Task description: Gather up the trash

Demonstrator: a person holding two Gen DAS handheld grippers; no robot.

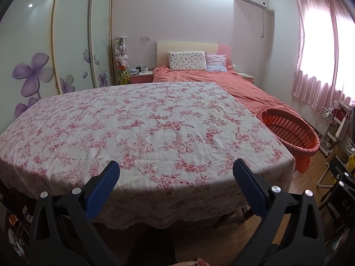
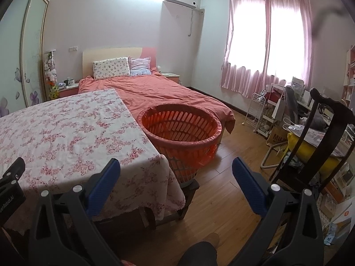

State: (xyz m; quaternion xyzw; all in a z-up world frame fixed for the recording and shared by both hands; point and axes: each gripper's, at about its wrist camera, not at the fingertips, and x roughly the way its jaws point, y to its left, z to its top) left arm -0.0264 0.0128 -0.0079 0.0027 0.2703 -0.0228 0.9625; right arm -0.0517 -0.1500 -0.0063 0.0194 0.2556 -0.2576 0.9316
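Fingers released, both grippers: left gripper (image 1: 175, 170); right gripper (image 2: 176, 170) | basket (image 2: 179, 141) beside table (image 2: 66, 122)

There is one tabletop (image 1: 133, 122) with a flowery cloth, one orange basket (image 2: 180, 128), one bed (image 2: 155, 93) with two pillows (image 2: 111, 67), two pink curtains (image 2: 266, 44) and two open claws (image 1: 176, 173).

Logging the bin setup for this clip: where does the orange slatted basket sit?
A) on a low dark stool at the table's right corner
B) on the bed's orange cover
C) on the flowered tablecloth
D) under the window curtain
A: the orange basket rests on a dark stool on the wooden floor, beside the corner of the flowered tablecloth.
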